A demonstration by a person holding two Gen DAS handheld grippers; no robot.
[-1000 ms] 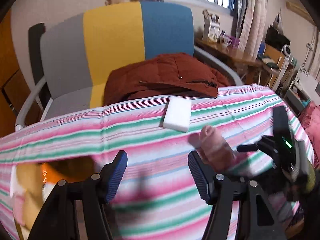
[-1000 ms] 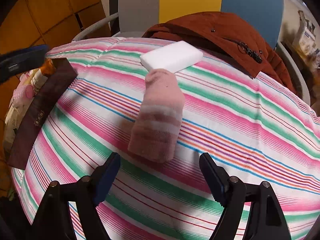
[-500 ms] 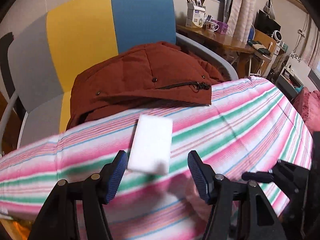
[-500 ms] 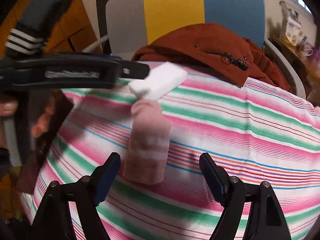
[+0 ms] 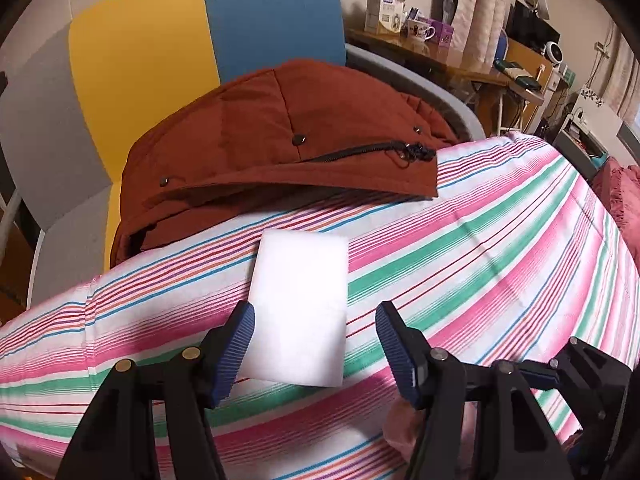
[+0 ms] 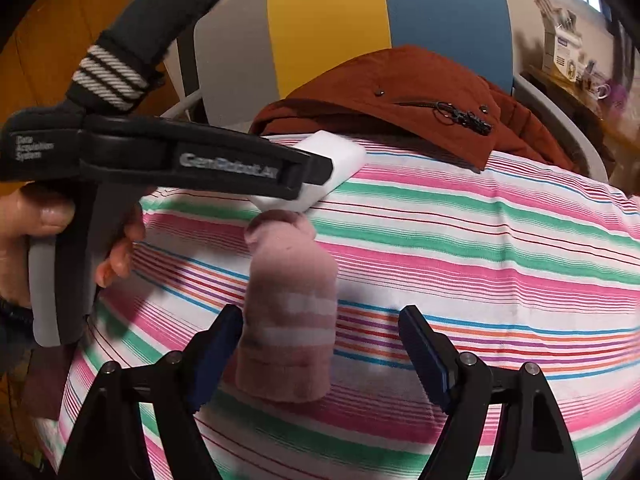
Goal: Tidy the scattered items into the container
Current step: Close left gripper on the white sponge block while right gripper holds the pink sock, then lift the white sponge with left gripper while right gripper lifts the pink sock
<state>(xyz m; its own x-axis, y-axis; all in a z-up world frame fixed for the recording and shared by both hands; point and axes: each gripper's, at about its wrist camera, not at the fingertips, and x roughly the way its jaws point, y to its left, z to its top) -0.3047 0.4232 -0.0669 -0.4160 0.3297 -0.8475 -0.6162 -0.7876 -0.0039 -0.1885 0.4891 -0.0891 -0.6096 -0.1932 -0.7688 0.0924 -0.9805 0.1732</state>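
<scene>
A white sponge block lies on the striped tablecloth. My left gripper is open, its fingers on either side of the block's near end. The block also shows in the right wrist view, partly hidden behind the left gripper's body. A rolled pink sock lies on the cloth just in front of the block. My right gripper is open around the sock's near end. A bit of the sock shows in the left wrist view. The container is not in view.
A rust-red jacket drapes over the table's far edge and a yellow, blue and grey chair. A cluttered desk stands at the back right. A dark brown flat item lies at the table's left edge.
My left gripper has swung from the left side of the table forward to the white block, which now sits between its fingers. My right gripper has closed in on the sock.
</scene>
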